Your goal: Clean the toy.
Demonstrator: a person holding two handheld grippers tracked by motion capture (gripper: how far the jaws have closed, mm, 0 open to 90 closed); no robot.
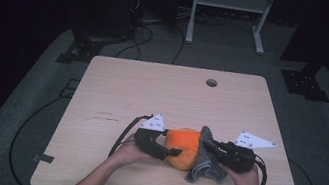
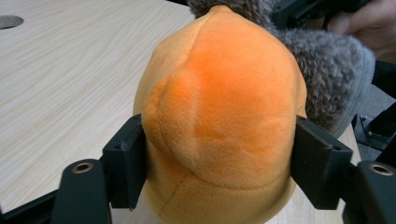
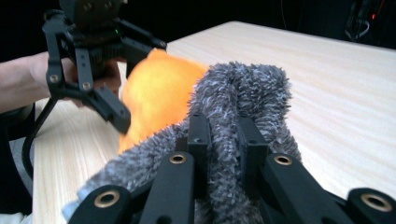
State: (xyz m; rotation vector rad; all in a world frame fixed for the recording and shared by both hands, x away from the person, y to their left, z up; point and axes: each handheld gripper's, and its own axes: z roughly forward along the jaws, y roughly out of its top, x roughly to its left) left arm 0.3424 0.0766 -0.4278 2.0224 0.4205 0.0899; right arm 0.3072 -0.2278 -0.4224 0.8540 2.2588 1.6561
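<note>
A round orange plush toy (image 1: 182, 148) sits near the front edge of the pale wooden table (image 1: 152, 90). The left gripper (image 2: 212, 163) pinches its sides. The right gripper (image 3: 224, 135), jaws pressed together, clamps a shaggy grey cloth (image 3: 243, 93) that touches the toy.
</note>
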